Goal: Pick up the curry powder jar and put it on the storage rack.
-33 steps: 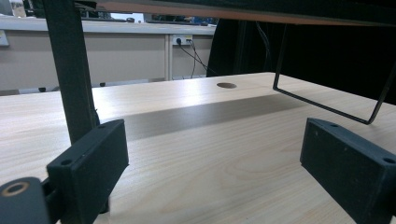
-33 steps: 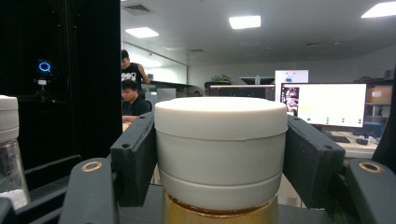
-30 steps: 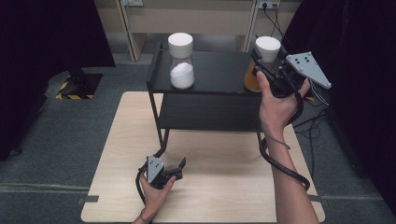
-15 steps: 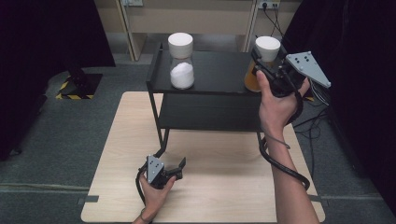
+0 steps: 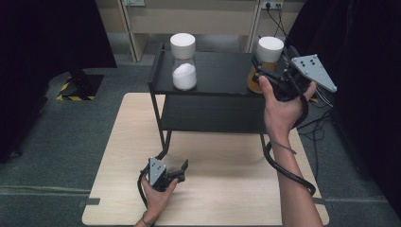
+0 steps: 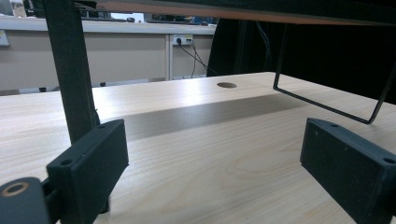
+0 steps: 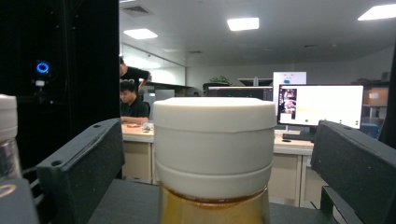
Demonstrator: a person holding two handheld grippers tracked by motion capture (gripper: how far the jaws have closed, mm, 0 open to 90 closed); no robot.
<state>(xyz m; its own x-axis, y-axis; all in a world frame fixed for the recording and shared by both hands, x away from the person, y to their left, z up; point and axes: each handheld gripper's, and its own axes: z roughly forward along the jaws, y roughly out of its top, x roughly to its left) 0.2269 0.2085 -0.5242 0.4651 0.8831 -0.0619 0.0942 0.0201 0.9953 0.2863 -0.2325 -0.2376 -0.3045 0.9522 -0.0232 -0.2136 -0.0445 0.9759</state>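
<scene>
Right tongs (image 7: 217,154) have just opened around the jar (image 7: 215,154), its base cut off; left tongs (image 6: 219,158) gape empty.

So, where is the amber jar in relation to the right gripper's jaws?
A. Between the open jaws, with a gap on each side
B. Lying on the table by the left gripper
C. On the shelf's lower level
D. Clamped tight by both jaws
A. In the right gripper view the amber jar stands upright between the jaws of the right gripper, which have just been opening, with clear space on each side.
</scene>
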